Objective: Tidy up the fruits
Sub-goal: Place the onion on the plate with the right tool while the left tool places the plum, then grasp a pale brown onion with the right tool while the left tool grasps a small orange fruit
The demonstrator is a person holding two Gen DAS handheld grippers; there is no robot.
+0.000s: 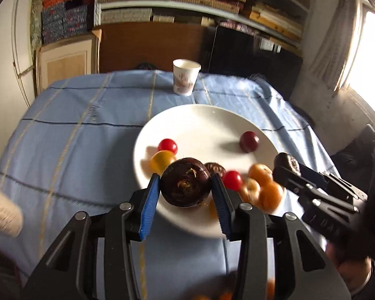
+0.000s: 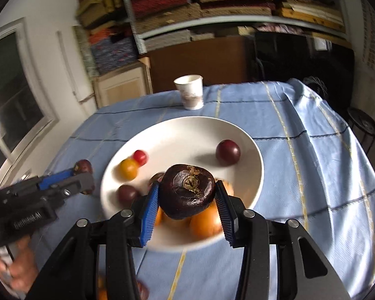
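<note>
A white plate [image 1: 200, 120] on the blue cloth holds red cherry tomatoes [image 1: 167, 145], a yellow one [image 1: 161, 161], a dark plum [image 1: 248, 141] and several oranges [image 1: 262, 187]. My left gripper [image 1: 186, 187] is shut on a dark brown water chestnut [image 1: 186, 186] over the plate's near edge. My right gripper [image 2: 187, 196] is shut on another dark water chestnut [image 2: 187, 193] above the oranges [image 2: 205, 222]. The right gripper also shows in the left wrist view [image 1: 287, 165], the left gripper in the right wrist view [image 2: 83, 172].
A white paper cup [image 1: 185, 77] stands at the table's far edge. Another paper cup [image 1: 2, 212] is at the left edge of the left wrist view. Shelves of stacked cushions and a wooden cabinet stand behind the table. More fruit lies near the table's front edge.
</note>
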